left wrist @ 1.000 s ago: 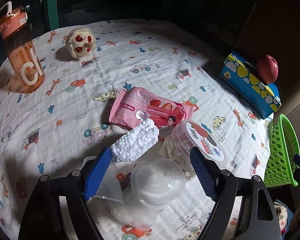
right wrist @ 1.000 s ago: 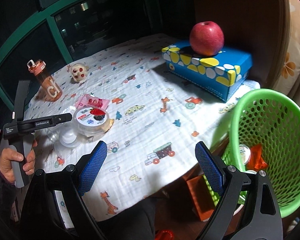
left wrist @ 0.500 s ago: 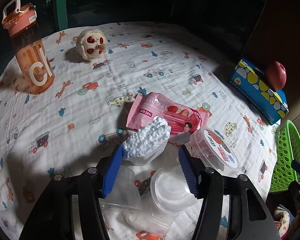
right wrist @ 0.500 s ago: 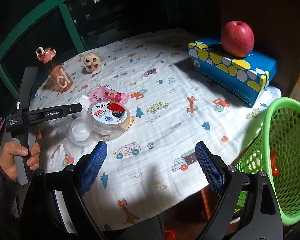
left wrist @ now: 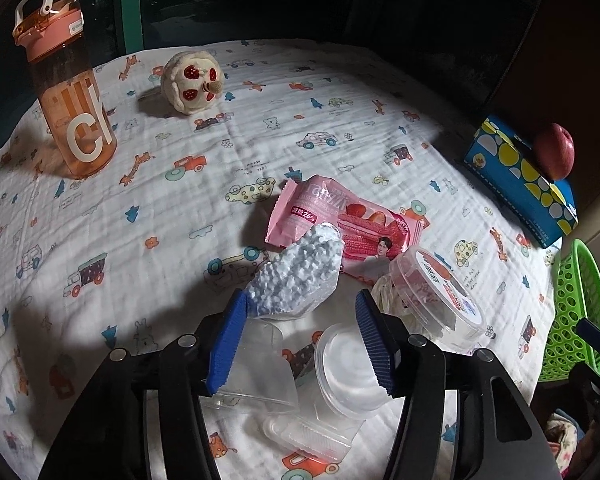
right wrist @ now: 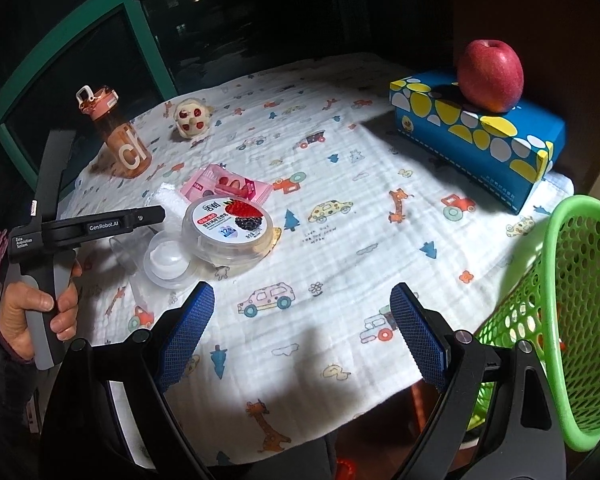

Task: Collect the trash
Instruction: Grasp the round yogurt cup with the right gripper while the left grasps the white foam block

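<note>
a: what's left of the yogurt tub [left wrist: 440, 300]?
b: the left gripper [left wrist: 300, 320], jaws opening, its left pad touching a white foam piece [left wrist: 296, 276]. the pink wrapper [left wrist: 340, 220] lies just behind.
a: and right of the tub?
b: the right gripper [right wrist: 302, 320] hangs wide, empty; the green basket [right wrist: 556, 300] is beyond.

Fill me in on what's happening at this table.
A person is clearing trash with two handheld grippers. The left gripper sits over a pile of wrappers and cups, its jaws opening around a white foam piece that rests against one pad. The right gripper hangs open and empty beside the green basket.
</note>
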`<state>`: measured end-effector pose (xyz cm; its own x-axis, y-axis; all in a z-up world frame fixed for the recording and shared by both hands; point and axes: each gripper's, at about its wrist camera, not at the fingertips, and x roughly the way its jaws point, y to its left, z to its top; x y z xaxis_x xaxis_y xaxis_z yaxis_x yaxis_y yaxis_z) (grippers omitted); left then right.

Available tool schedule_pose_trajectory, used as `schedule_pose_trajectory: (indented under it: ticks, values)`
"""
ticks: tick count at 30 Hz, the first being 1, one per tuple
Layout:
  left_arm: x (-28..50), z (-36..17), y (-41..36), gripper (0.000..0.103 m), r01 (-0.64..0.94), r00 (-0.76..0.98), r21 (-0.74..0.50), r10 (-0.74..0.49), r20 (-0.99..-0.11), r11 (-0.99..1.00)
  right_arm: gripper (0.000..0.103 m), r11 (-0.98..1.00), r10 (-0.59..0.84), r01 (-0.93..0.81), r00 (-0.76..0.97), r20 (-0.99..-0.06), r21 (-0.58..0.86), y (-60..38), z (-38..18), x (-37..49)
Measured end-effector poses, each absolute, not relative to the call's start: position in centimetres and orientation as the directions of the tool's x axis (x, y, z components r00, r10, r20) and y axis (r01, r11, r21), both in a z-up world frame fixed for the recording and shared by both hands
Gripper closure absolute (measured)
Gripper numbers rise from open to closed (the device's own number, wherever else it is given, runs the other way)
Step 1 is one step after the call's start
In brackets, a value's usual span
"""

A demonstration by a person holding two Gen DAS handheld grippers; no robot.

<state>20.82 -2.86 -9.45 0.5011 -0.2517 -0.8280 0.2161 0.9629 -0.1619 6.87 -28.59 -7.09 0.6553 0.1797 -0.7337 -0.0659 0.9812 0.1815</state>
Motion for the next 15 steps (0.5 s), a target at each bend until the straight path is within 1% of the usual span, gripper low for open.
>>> schedule_pose_trajectory:
  ticks: [1, 6, 12, 15]
  values:
    - [20.8, -9.4, -2.9, 0.041, 0.215, 0.506, -0.15, -0.241, -0.828, 0.965, 0.014, 0.981, 0.179, -0.065, 0.654, -0.735, 0.181, -28.6, -7.1, 6.9]
    - [21.1, -9.2, -3.0, 0.041, 0.217, 0.515, -0.143, -0.238, -0.823, 0.966, 0.014, 0.981, 0.181, -0.065, 0.653, -0.735, 0.184, -28.5, -7.2, 6.9]
    - [21.6, -9.9, -4.1, 0.041, 0.263, 0.505, -0.108, -0.233, -0.831, 0.959, 0.014, 0.98, 0.189, -0.073, 0.648, -0.738, 0.186, -28.2, -7.5, 7.1]
    - [22.2, -10.1, -4.2, 0.041, 0.277, 0.491, -0.135, -0.261, -0.831, 0.951, 0.014, 0.98, 0.189, -0.075, 0.643, -0.742, 0.185, -28.0, -7.7, 7.3]
